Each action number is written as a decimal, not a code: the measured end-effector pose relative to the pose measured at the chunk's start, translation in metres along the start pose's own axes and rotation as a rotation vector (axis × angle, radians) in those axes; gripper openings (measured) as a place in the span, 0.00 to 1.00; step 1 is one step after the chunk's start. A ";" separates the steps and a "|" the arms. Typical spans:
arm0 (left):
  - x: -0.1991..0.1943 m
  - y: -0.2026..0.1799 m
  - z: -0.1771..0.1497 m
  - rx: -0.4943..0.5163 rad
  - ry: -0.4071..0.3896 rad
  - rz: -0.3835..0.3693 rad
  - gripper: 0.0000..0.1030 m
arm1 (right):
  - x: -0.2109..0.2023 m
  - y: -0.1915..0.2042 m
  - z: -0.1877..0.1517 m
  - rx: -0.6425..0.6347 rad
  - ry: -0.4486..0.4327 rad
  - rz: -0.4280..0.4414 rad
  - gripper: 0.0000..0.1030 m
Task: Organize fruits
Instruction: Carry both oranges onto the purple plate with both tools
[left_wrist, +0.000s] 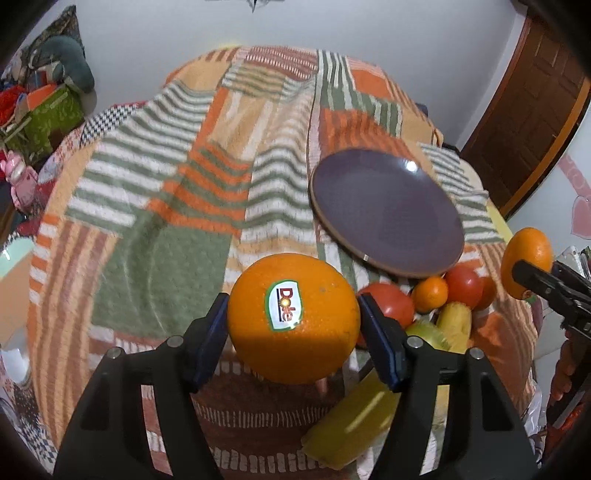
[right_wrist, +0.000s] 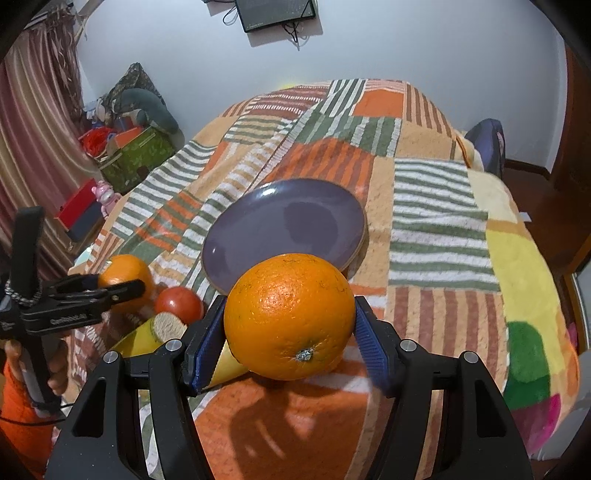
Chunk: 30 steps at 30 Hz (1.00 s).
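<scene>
My left gripper (left_wrist: 293, 319) is shut on a large orange with a Dole sticker (left_wrist: 293, 317), held above the bed. My right gripper (right_wrist: 290, 325) is shut on a second orange (right_wrist: 290, 317); it also shows at the right edge of the left wrist view (left_wrist: 526, 258). The left gripper with its orange shows in the right wrist view (right_wrist: 125, 282). An empty purple plate (left_wrist: 388, 210) (right_wrist: 284, 229) lies on the blanket beyond both. A pile of fruit lies near it: tomatoes (left_wrist: 391, 304) (right_wrist: 179, 304), a small orange (left_wrist: 430, 293), bananas (left_wrist: 354, 421) (right_wrist: 147, 338).
A patchwork striped blanket (left_wrist: 184, 206) (right_wrist: 424, 206) covers the bed. Boxes and toys (right_wrist: 125, 155) stand on the floor at the left by a curtain. A wooden door (left_wrist: 532, 122) is at the right.
</scene>
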<state>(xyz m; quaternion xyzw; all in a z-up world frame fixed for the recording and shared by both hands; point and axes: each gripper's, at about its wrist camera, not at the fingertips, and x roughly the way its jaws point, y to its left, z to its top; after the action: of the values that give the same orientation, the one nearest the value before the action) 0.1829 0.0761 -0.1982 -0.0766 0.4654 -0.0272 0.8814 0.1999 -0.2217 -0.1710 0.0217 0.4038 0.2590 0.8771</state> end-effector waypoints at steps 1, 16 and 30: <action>-0.004 -0.001 0.004 0.004 -0.012 0.001 0.66 | 0.000 -0.001 0.002 -0.004 -0.005 -0.003 0.61; -0.042 -0.030 0.070 0.066 -0.205 -0.006 0.66 | -0.010 0.001 0.056 -0.088 -0.164 -0.035 0.61; -0.014 -0.054 0.116 0.096 -0.229 -0.036 0.66 | 0.023 0.000 0.096 -0.161 -0.190 -0.056 0.61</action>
<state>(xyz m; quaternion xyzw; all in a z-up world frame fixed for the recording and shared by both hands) 0.2721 0.0374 -0.1134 -0.0454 0.3585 -0.0564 0.9307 0.2810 -0.1943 -0.1220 -0.0355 0.2974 0.2629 0.9172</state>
